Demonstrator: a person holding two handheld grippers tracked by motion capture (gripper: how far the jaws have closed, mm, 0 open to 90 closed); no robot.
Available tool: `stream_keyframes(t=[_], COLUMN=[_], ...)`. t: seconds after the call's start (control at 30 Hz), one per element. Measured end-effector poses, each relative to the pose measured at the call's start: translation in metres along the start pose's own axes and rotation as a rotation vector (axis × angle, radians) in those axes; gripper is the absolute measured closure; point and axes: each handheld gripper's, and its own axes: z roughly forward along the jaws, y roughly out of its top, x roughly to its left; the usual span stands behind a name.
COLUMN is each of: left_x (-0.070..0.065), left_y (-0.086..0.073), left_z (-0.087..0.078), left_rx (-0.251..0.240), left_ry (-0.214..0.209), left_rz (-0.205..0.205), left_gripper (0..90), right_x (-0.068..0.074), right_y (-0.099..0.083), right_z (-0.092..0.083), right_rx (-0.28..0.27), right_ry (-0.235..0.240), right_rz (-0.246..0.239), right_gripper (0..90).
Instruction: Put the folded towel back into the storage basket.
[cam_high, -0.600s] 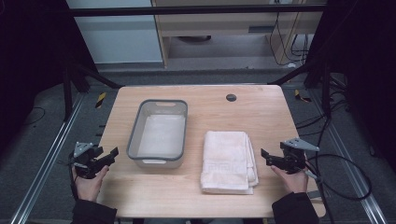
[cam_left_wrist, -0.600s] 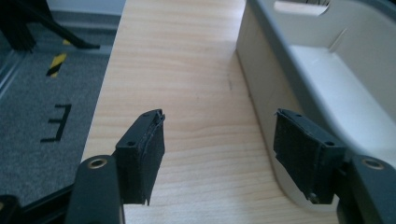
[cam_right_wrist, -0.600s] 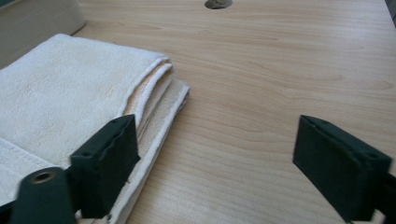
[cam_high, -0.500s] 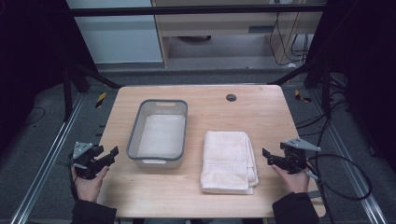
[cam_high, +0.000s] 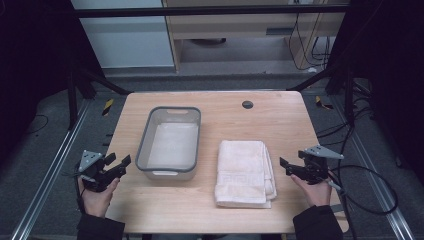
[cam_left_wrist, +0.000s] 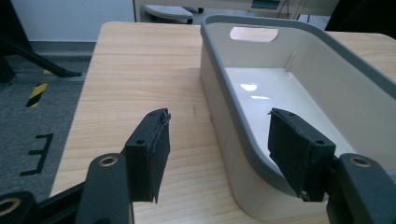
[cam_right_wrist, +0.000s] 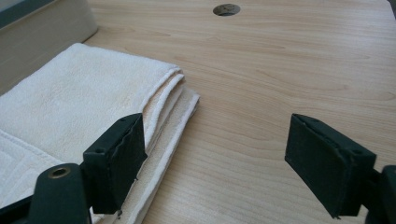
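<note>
A grey-rimmed plastic bin (cam_high: 170, 142) with nothing in it stands left of centre on the wooden table (cam_high: 280, 115). A folded cream towel (cam_high: 244, 172) lies flat to its right. My left gripper (cam_high: 119, 166) hovers at the table's left edge, open, its jaws pointing at the bin's near left corner (cam_left_wrist: 243, 140). My right gripper (cam_high: 286, 166) is open near the right edge, just right of the towel's layered side (cam_right_wrist: 173, 100). Nothing sits between either pair of jaws (cam_left_wrist: 215, 154) (cam_right_wrist: 215, 163).
A small dark round hole (cam_high: 247, 104) marks the table's far side, also seen ahead of the right gripper (cam_right_wrist: 226, 9). Cables (cam_high: 370, 185) trail off the right edge. Dark frame posts and floor rails flank the table.
</note>
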Motion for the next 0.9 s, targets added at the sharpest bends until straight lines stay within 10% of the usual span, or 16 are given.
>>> stream_keyframes(t=[0.9], left_x=[-0.050], left_y=[0.035], left_z=[0.013], left_rx=[-0.013], left_ry=[-0.108], left_rz=[0.098], left_gripper=[38.7], right_x=[0.013], right_y=[0.055], right_z=[-0.002], right_rx=[-0.085], right_ry=[0.024], right_rz=[-0.079], right_gripper=[18.7])
